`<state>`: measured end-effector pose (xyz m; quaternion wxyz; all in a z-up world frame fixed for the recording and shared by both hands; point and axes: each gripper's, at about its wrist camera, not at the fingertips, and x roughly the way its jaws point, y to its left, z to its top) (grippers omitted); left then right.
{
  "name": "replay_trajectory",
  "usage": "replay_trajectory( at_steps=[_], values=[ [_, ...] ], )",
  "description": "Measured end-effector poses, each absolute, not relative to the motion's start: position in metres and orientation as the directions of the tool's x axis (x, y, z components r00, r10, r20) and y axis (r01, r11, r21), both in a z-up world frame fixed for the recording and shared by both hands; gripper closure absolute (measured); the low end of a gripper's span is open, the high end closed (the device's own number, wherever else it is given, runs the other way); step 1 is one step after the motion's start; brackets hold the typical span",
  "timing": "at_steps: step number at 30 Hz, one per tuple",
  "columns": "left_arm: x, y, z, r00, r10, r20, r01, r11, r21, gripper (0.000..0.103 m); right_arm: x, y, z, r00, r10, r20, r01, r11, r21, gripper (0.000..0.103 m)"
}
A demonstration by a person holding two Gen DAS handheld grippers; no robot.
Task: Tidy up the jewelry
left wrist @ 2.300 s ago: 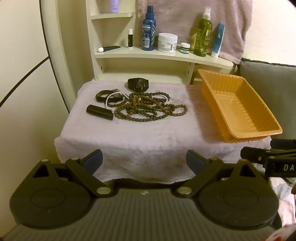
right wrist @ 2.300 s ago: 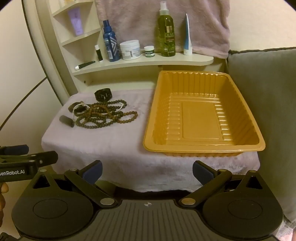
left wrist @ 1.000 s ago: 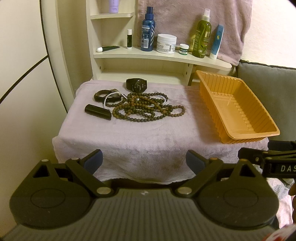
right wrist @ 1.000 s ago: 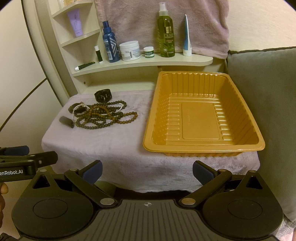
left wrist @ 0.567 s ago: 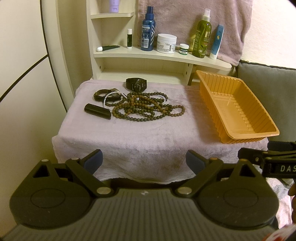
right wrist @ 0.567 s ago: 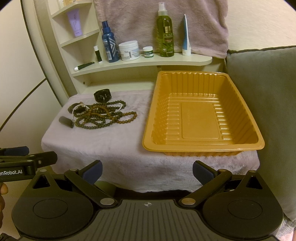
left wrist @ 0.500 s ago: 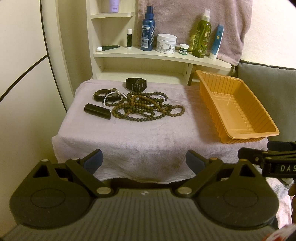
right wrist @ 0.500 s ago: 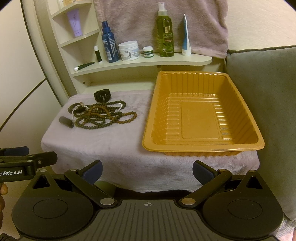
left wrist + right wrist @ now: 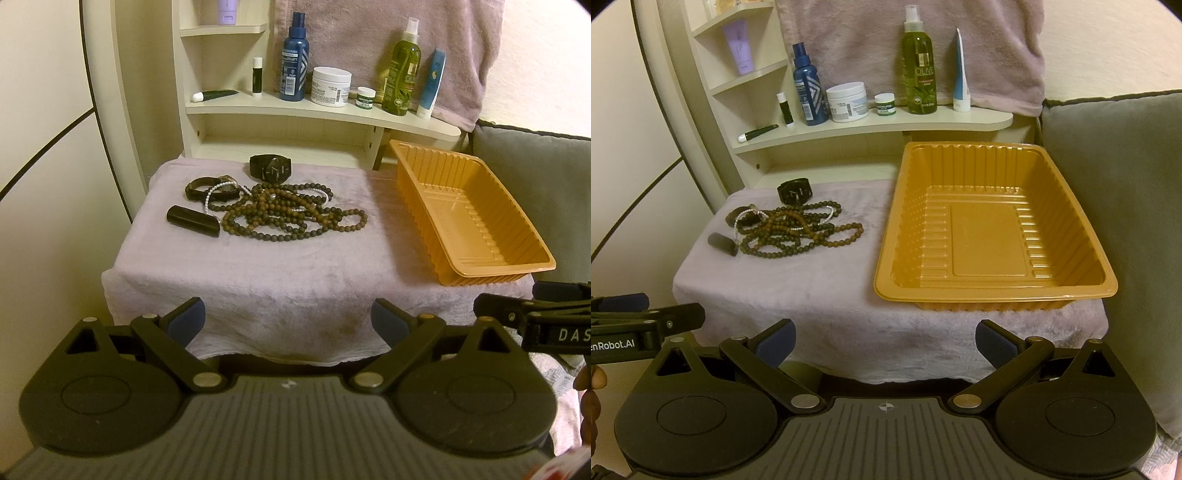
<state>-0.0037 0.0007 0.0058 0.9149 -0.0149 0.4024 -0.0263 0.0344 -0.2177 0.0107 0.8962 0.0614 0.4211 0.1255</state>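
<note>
A tangle of brown bead necklaces [image 9: 291, 218] [image 9: 798, 232] lies on a towel-covered table [image 9: 277, 280]. Behind it stands a black watch [image 9: 271, 169] [image 9: 794, 192]. To its left lie a dark bracelet with a white bead string [image 9: 212, 190] and a small black cylinder [image 9: 192, 220] [image 9: 721, 243]. An empty orange tray [image 9: 476, 225] [image 9: 993, 229] sits on the table's right side. My left gripper [image 9: 288, 321] is open and empty, short of the table's front edge. My right gripper [image 9: 884, 341] is open and empty, in front of the tray.
A shelf [image 9: 321, 110] behind the table holds bottles, jars and tubes. A pink towel [image 9: 908, 44] hangs behind it. A grey cushion [image 9: 1115, 192] stands to the right of the tray. Each gripper shows at the edge of the other's view.
Both grippers have drifted slightly; the views are almost the same. Nothing on the table has moved.
</note>
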Motion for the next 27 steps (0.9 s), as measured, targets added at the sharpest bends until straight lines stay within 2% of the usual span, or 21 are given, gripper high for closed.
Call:
replay_trajectory(
  at_steps=[19, 27],
  values=[
    [-0.004, 0.0, 0.007, 0.678, -0.064, -0.732, 0.031, 0.998, -0.059, 0.007, 0.034, -0.223, 0.011, 0.619, 0.269, -0.738, -0.16, 0.963, 0.218, 0.0],
    [0.004, 0.006, 0.009, 0.697, -0.103, -0.71, 0.036, 0.993, -0.109, 0.007, 0.032, -0.243, 0.015, 0.675, 0.208, -0.708, -0.101, 0.977, 0.19, 0.0]
  ],
)
